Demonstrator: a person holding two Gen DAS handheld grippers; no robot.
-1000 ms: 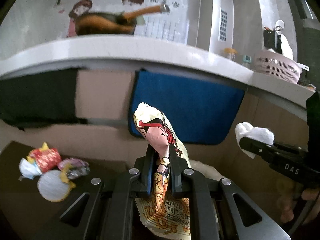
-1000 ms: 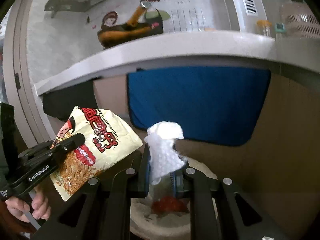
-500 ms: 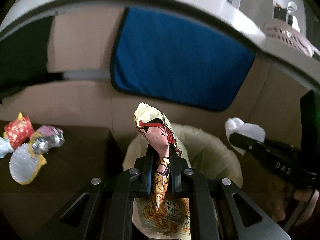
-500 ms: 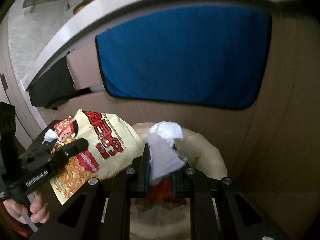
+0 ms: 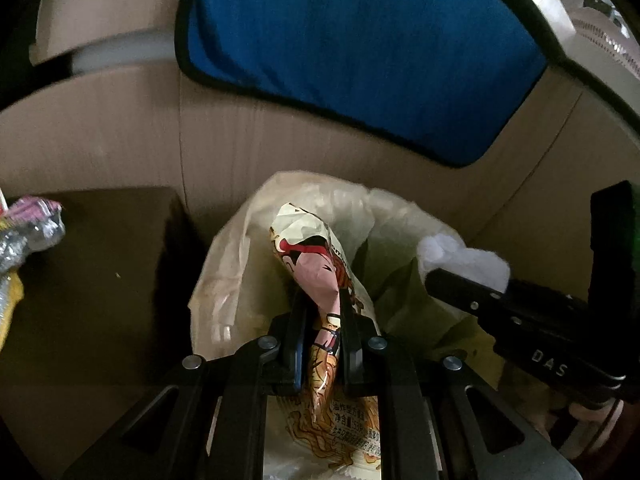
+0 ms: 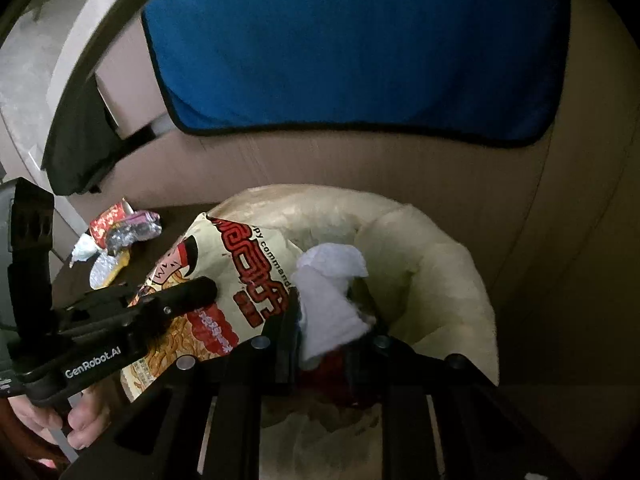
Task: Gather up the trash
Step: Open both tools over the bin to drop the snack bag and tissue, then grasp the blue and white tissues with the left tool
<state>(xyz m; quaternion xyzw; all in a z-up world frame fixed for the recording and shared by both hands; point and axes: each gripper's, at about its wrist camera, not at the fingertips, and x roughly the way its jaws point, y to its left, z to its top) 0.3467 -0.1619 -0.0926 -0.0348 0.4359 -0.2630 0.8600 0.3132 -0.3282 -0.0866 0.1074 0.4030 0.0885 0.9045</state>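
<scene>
Down in the left wrist view, the left hand-held gripper (image 5: 322,312) is clamped on a crumpled noodle wrapper (image 5: 316,264), its two black fingers pressed flat against either side of the packet. The wrapper stands up out of the grip and also hangs below it, right over the open mouth of a bin lined with a pale plastic bag (image 5: 224,276). To the right, the right hand-held gripper (image 5: 436,276) comes in from the side with a white tissue wad (image 5: 460,256) at its tip, just beside the bag's rim. At far left some crumpled wrappers (image 5: 28,228) lie on a dark surface (image 5: 100,280), well apart from the bin. A blue cloth (image 5: 360,52) hangs on the cardboard wall behind.

Next, in the right wrist view, the right hand-held gripper (image 6: 332,320) pinches the white tissue wad (image 6: 330,284) between its fingers, over the lined bin (image 6: 452,268); something red shows below the wad, too dark to name. The left hand-held gripper (image 6: 208,288), held by a hand (image 6: 76,420), grips the noodle wrapper (image 6: 240,268), which touches the near left rim of the bag. The leftover wrappers (image 6: 116,236) sit on the surface (image 6: 176,220) beyond.
</scene>
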